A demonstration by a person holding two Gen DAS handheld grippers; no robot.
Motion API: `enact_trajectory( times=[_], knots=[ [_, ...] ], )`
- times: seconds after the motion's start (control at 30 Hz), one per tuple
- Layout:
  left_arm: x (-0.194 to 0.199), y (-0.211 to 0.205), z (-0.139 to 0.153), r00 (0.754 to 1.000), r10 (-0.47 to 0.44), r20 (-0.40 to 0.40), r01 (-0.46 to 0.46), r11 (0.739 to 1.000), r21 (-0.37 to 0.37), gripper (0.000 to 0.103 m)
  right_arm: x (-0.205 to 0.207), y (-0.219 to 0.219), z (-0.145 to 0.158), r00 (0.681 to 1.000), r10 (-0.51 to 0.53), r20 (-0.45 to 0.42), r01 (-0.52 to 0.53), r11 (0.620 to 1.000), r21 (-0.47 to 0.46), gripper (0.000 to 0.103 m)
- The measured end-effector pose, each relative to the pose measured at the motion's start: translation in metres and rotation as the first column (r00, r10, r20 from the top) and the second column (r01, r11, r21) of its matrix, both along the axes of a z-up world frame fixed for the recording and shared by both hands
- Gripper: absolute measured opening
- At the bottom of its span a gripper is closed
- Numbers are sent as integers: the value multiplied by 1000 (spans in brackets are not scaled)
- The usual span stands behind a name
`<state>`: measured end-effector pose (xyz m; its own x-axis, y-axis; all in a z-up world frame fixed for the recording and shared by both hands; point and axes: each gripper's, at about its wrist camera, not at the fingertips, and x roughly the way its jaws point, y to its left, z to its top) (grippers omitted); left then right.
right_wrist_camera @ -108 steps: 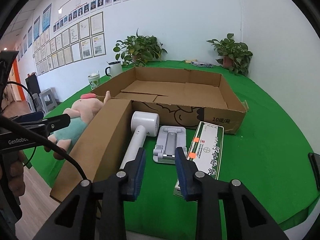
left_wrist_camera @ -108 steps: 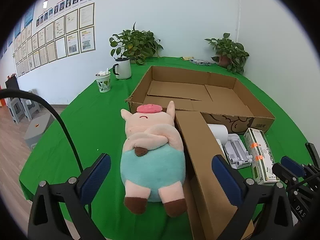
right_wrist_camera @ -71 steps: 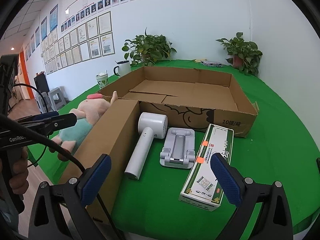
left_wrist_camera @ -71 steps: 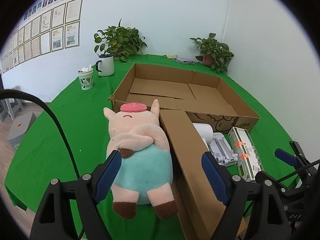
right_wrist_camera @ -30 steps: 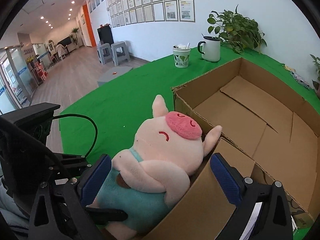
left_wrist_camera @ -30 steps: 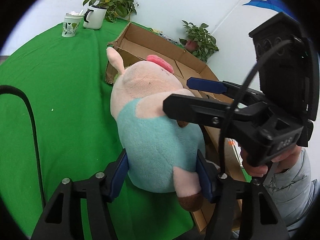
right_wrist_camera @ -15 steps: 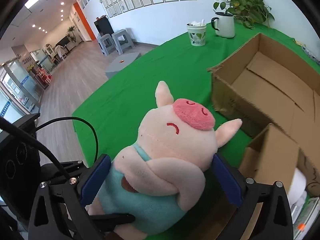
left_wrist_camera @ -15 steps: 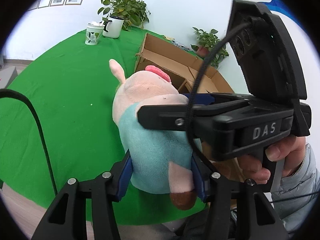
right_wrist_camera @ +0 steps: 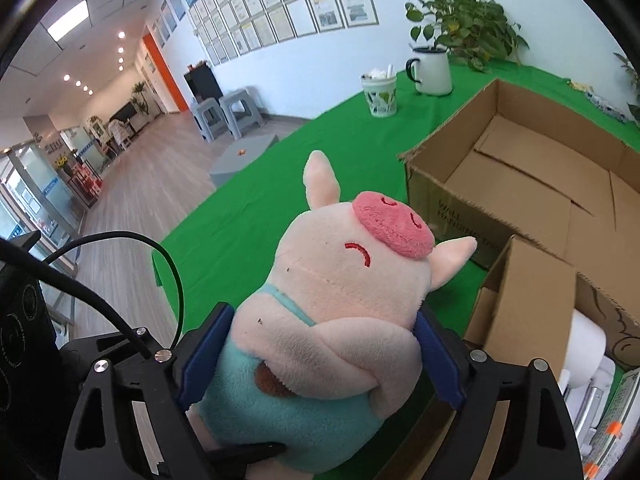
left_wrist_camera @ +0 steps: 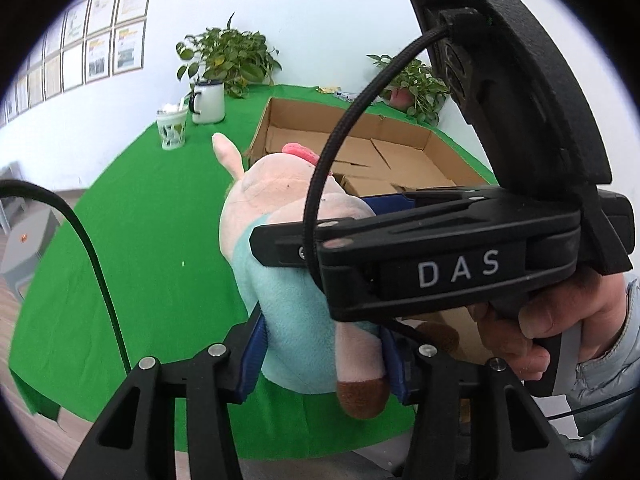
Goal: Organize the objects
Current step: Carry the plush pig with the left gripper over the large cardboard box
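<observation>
The plush pig (right_wrist_camera: 340,320) is up off the green surface (left_wrist_camera: 140,240), just beside the cardboard box (right_wrist_camera: 520,184). The left gripper (left_wrist_camera: 320,356) pinches its lower body; the right gripper (right_wrist_camera: 320,356) is closing around its middle, seemingly touching. Next: carry it over the box wall and release.

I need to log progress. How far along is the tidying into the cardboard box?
Nothing looks done: the cardboard box shows only bare flaps. In hand: the pig plush, raised, the left gripper clamping its lower body, the right gripper with jaws closing around its middle. Left: boxing it, plus the white items beside the box.
</observation>
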<state>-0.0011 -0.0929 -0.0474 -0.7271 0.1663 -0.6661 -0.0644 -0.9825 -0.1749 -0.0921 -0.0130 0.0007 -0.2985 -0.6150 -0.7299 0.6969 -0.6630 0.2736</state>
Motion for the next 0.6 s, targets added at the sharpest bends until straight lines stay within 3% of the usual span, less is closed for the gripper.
enact_trajectory(
  times=[0.3, 0.4, 0.6],
  knots=[
    [-36, 50, 63, 983, -121, -139, 95, 979, -179, 49, -7, 65, 69, 975, -155, -160, 123, 973, -195, 79],
    [-52, 70, 88, 960, -192, -203, 148, 965, -215, 49, -13, 93, 99, 952, -227, -207, 178, 957, -229, 78],
    [-92, 98, 126, 907, -298, -297, 233, 944, -234, 49, -25, 134, 157, 876, -357, -324, 278, 923, -264, 78]
  ],
)
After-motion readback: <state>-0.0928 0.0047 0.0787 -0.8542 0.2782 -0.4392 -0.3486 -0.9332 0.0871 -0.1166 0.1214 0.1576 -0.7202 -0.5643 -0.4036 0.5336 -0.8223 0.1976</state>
